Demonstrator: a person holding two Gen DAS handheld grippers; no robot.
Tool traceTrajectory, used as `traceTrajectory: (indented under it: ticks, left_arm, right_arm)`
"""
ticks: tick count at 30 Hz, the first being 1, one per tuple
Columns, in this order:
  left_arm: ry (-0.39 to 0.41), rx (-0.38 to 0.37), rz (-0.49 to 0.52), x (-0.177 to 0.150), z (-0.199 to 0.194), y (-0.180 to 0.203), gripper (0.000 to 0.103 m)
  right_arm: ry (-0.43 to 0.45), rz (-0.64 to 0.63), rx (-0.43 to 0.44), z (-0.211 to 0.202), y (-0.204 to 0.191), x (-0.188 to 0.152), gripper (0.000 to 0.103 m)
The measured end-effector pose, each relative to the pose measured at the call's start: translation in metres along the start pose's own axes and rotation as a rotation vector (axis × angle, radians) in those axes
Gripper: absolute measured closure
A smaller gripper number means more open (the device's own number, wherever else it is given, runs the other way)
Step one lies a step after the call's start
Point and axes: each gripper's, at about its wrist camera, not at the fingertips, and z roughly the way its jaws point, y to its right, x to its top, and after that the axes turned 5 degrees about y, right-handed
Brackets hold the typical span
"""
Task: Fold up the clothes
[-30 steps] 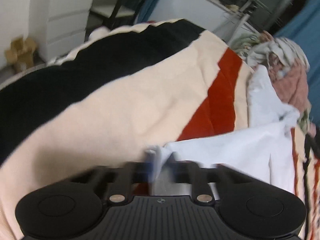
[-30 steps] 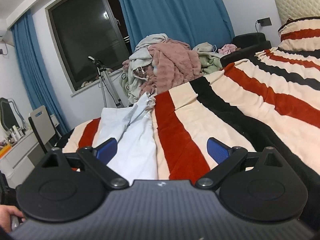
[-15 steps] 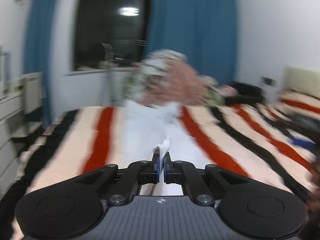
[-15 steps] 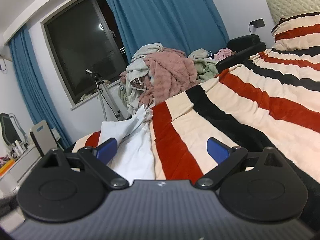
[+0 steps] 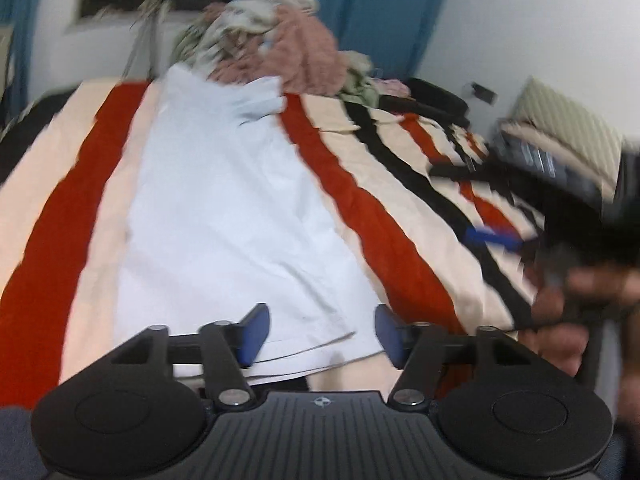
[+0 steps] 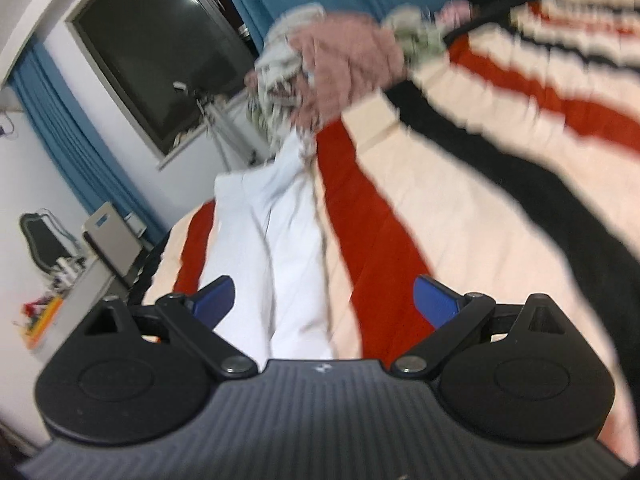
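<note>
A white garment [image 5: 224, 216] lies lengthwise on the striped bed [image 5: 48, 216], folded into a long strip with layered edges at its near end. My left gripper [image 5: 318, 334] hovers open just over that near end, nothing between its blue pads. In the right wrist view the same white garment [image 6: 276, 240] stretches away toward the clothes pile. My right gripper [image 6: 324, 302] is open above it and the red stripe, holding nothing. The right gripper [image 5: 496, 238] also shows blurred at the right of the left wrist view, with a hand [image 5: 572, 320] on it.
A heap of pink and grey clothes [image 5: 280, 36] sits at the far end of the bed, also seen as the pile [image 6: 340, 64] in the right wrist view. Blue curtains [image 6: 80, 148], a dark window [image 6: 160, 52] and a desk with a chair [image 6: 108, 236] stand at the left.
My left gripper has let go of the white cloth and opened; its view tilted down onto the garment. The right gripper stayed open and swung, its view now tilted and blurred.
</note>
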Motion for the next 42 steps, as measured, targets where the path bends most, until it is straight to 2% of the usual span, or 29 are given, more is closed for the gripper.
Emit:
traceTrajectory:
  ticks: [2, 3, 7, 9, 10, 15, 17, 18, 20, 25, 27, 30, 32, 33, 35, 36, 40, 42]
  left_arm:
    - [-0.016, 0.002, -0.091, 0.010, 0.000, -0.024, 0.026]
    - [-0.024, 0.004, -0.136, 0.014, -0.001, -0.036, 0.024]
    - [-0.057, 0.008, -0.316, 0.033, -0.001, -0.083, 0.024]
    - [-0.070, 0.002, -0.374, 0.029, 0.004, -0.095, 0.024]
    - [-0.077, -0.001, -0.403, 0.028, 0.006, -0.101, 0.024]
    - [-0.111, -0.015, -0.548, 0.019, 0.019, -0.132, 0.025]
    - [-0.125, -0.020, -0.607, 0.016, 0.024, -0.144, 0.026]
    - [-0.131, -0.023, -0.633, 0.014, 0.026, -0.149, 0.027]
    - [-0.129, -0.030, -0.645, 0.009, 0.023, -0.151, 0.033]
    - [-0.113, -0.020, -0.682, 0.003, 0.023, -0.150, 0.037]
    - [-0.101, -0.019, -0.688, 0.002, 0.023, -0.148, 0.038]
    - [-0.097, -0.016, -0.675, 0.002, 0.025, -0.145, 0.038]
    - [-0.093, -0.014, -0.672, 0.001, 0.024, -0.143, 0.048]
    - [-0.090, -0.014, -0.673, 0.000, 0.022, -0.143, 0.050]
    - [-0.083, -0.015, -0.676, -0.001, 0.020, -0.143, 0.061]
    - [-0.080, -0.016, -0.677, -0.001, 0.018, -0.143, 0.063]
    - [-0.087, -0.001, -0.673, -0.002, 0.020, -0.142, 0.063]
    - [-0.101, -0.001, -0.677, -0.002, 0.022, -0.143, 0.055]
  right_arm:
    - [-0.065, 0.061, 0.034, 0.009, 0.004, -0.008, 0.006]
    - [-0.093, 0.092, 0.048, 0.013, 0.006, -0.011, 0.006]
    - [-0.198, 0.180, 0.068, 0.028, 0.012, -0.027, 0.006]
    - [-0.246, 0.207, 0.060, 0.034, 0.015, -0.034, 0.023]
    - [-0.276, 0.228, 0.049, 0.038, 0.018, -0.038, 0.026]
    - [-0.345, 0.296, 0.011, 0.047, 0.023, -0.055, 0.029]
    - [-0.356, 0.315, 0.036, 0.047, 0.021, -0.059, 0.030]
    - [-0.371, 0.331, 0.055, 0.047, 0.021, -0.061, 0.035]
    - [-0.395, 0.360, 0.085, 0.049, 0.020, -0.066, 0.040]
    - [-0.372, 0.370, 0.049, 0.043, 0.020, -0.067, 0.042]
    - [-0.357, 0.377, 0.028, 0.040, 0.023, -0.068, 0.050]
    - [-0.353, 0.359, 0.007, 0.038, 0.022, -0.073, 0.056]
    - [-0.361, 0.327, 0.023, 0.038, 0.015, -0.076, 0.057]
    - [-0.353, 0.337, 0.031, 0.036, 0.016, -0.076, 0.062]
    - [-0.337, 0.357, 0.047, 0.034, 0.017, -0.076, 0.069]
    - [-0.331, 0.369, 0.049, 0.033, 0.018, -0.075, 0.070]
    - [-0.319, 0.424, 0.009, 0.030, 0.028, -0.075, 0.069]
    - [-0.321, 0.441, -0.010, 0.031, 0.030, -0.077, 0.068]
